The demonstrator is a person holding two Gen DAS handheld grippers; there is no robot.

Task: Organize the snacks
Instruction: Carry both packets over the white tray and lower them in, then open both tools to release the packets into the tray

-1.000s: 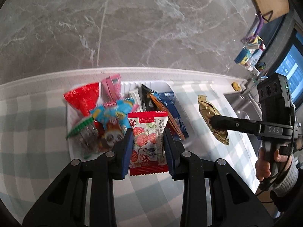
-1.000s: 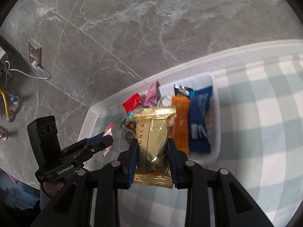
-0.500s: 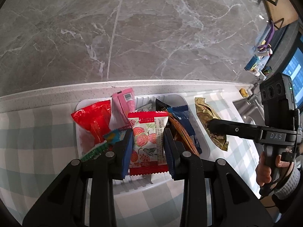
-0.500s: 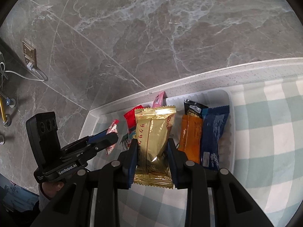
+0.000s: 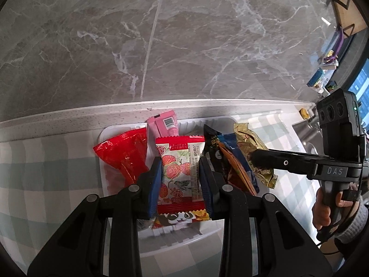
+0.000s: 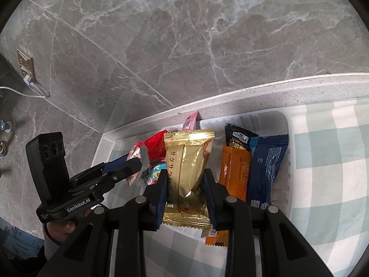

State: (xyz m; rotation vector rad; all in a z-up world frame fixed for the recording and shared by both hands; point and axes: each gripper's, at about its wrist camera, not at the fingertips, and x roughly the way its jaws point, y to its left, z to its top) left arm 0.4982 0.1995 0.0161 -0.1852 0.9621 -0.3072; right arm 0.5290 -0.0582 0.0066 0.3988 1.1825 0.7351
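Observation:
My left gripper [image 5: 180, 164] is shut on a red-and-white strawberry snack packet [image 5: 180, 173] and holds it over the white tray [image 5: 175, 242]. My right gripper [image 6: 185, 175] is shut on a gold snack packet [image 6: 186, 170] and holds it over the same tray [image 6: 286, 124]. The tray holds a red packet [image 5: 124, 154], a pink packet [image 5: 163, 122], a black packet [image 6: 237, 136], an orange bar [image 6: 233, 175] and a blue bar [image 6: 265, 168]. The right gripper with its gold packet [image 5: 251, 147] shows in the left wrist view; the left gripper [image 6: 131, 164] shows in the right wrist view.
The tray sits on a green-and-white checked cloth [image 6: 334, 161] against a white ledge [image 5: 69, 113] and a grey marble wall [image 5: 161, 46]. A wall socket with a cable [image 6: 25, 69] is at the left. A sink area [image 5: 306, 133] and clutter lie to the right.
Both grippers have moved forward over the tray with their packets still held. The tray and wall now appear closer in both views.

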